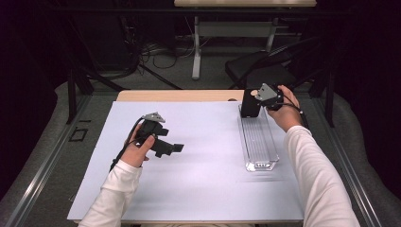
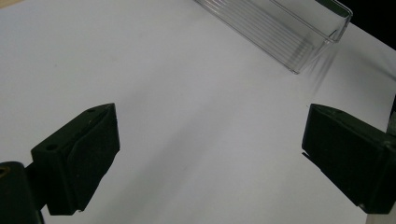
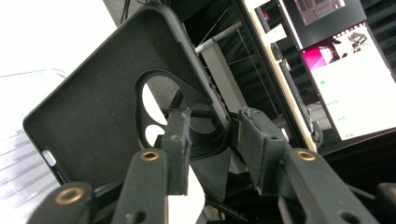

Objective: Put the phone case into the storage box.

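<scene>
The right gripper stands at the far end of the clear plastic tray, its jaws parted around the edge of a black phone case without pinching it. The case stands upright there. The left gripper hovers wide open, holding nothing, over the white sheet. No readable writing on case or tray.

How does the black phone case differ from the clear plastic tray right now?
The matte black phone case is opaque; the long clear ribbed plastic tray is see-through. The case stands upright at the tray's far end; the tray lies flat. The tray is far longer than the case. Both are on the right side of the table.
</scene>
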### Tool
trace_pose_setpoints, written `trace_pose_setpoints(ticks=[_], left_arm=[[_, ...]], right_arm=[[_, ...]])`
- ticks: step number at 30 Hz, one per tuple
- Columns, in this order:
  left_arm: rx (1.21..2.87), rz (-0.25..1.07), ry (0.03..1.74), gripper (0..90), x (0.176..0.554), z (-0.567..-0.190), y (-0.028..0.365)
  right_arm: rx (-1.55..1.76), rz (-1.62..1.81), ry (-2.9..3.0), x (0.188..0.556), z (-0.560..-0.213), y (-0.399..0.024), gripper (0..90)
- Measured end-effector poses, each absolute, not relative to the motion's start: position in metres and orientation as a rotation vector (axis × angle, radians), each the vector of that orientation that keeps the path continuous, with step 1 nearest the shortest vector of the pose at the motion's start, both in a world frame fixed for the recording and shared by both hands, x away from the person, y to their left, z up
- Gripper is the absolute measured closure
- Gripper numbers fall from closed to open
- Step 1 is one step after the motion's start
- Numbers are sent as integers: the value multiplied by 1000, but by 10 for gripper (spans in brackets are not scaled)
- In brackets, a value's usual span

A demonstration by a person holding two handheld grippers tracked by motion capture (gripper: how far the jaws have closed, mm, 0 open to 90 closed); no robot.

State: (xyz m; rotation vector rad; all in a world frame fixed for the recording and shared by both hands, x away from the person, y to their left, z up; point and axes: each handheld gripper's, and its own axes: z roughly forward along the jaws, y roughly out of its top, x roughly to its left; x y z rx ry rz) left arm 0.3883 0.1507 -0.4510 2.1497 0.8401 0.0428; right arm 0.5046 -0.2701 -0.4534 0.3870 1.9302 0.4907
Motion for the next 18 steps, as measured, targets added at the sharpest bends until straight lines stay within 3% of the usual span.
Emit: trace_pose_setpoints(ticks=[12,18], left_arm=[[2141,44,842,44,388,-450,152],[2137,44,837,44,389,-449,152]], right_arm=[[420,493,1917,504,-452,-267,386],[430,480,1918,502,-450,-265,360]])
